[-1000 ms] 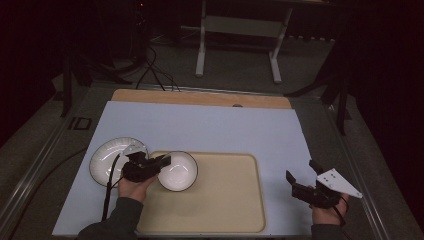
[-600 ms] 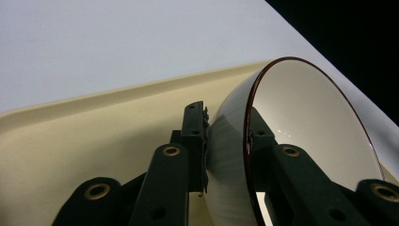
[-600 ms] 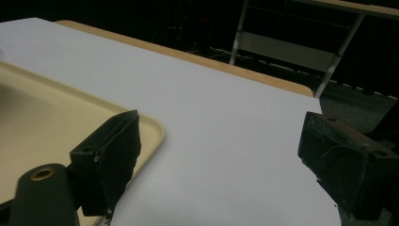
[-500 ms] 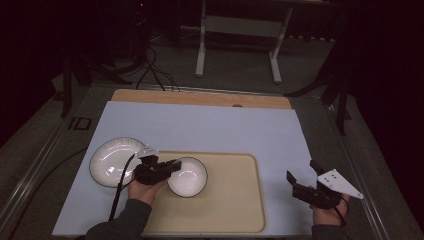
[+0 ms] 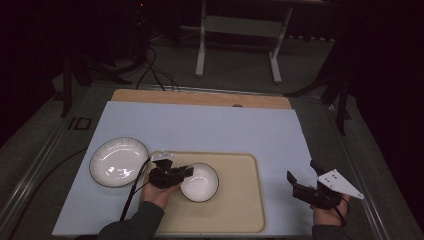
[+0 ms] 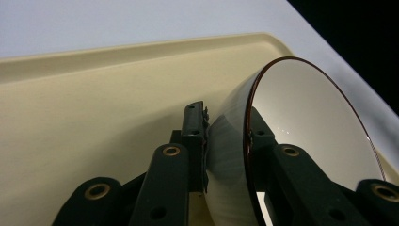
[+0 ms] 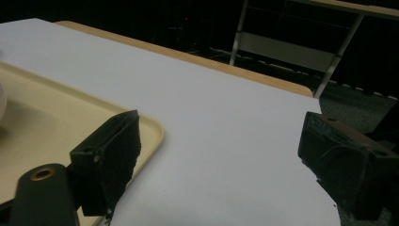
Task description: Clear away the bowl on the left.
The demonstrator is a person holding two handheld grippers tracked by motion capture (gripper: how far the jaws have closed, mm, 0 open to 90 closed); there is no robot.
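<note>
Currently the left hand-held gripper is clamped on the rim of the white bowl over the beige tray, while the right hand-held gripper stands with jaws apart

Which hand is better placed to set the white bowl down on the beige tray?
Left. The left tool already grips the white bowl by its rim over the beige tray. The right tool waits open, beside the tray.
</note>
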